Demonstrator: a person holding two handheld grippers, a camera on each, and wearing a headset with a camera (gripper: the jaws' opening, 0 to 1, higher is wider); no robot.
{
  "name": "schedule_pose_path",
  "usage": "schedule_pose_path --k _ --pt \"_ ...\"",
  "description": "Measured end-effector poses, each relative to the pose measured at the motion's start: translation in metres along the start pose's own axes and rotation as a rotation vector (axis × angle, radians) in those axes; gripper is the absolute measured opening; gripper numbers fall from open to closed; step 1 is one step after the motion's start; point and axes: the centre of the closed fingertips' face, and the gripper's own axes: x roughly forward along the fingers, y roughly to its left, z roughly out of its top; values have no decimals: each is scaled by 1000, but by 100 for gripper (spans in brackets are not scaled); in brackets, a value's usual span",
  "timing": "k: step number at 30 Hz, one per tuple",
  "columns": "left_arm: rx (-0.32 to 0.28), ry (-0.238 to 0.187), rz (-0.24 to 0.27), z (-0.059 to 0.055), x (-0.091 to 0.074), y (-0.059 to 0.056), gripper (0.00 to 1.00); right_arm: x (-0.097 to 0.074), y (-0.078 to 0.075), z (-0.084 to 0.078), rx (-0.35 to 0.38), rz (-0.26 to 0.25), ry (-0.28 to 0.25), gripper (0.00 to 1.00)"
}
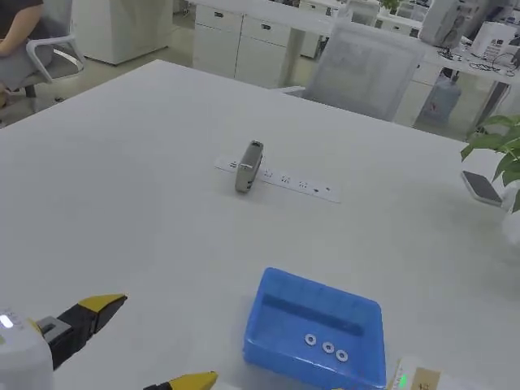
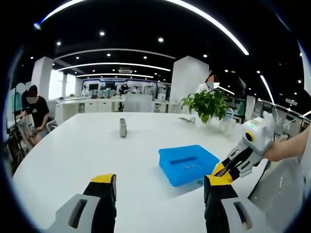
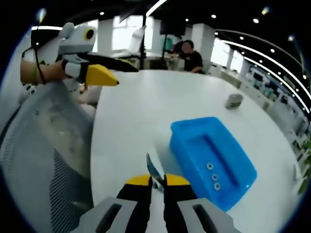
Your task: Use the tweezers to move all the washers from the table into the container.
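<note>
Left gripper [image 1: 150, 341]: low at the left of the head view, above bare table. Its yellow-tipped jaws are spread wide with nothing between them.
Table [image 1: 162, 203]: white and broad.
Power strip [image 1: 284, 179]: lies flat across mid-table with a grey plug block [image 1: 249, 166] at its left end, well apart from the work.
Container [image 1: 280, 313]: a shallow, open-topped blue tray near the front edge of the table, to the right of the left gripper.
Washers [image 1: 327, 348]: three lie in a short slanted row on the container floor, close together and clear of the walls. Every washer I can make out is in there.
Right gripper [image 3: 159, 180]: its jaws are pressed together on the tweezers [image 3: 152, 167]. The thin tip rises from between them and points toward the container's near wall, stopping short of it. The tip looks bare.
Plant [image 1: 497, 146]: at the far right edge, out of the way.
Step in hand: probably a last sweep for stragglers, as the task looks close to done.
Doing it well: hold an even squeeze on the tweezers so they do not twist in the jaws, and scan the tabletop slowly. If a washer turns up, come in low, nip its rim, and lift it straight up. Carry it over the wall and let go near the floor so it does not bounce out.
Risk: the spread left gripper could nudge the tray, so hold it aside.
</note>
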Motion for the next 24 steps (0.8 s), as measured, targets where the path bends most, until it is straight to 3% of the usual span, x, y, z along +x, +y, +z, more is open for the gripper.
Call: schedule_pose_path --k 9,14,18,21,24 --pt "4 2 -2 0 0 -1 74 1 -2 0 -40 -6 15 4" --pt "5 1 0 0 0 0 74 3 6 0 -185 -29 32 4" --pt "2 -1 1 0 0 0 74 3 6 0 -193 -52 48 3" --pt "4 0 1 0 0 0 74 2 5 7 -157 -41 26 3" --pt "3 -1 2 0 0 0 74 -2 0 16 -174 -57 15 3"
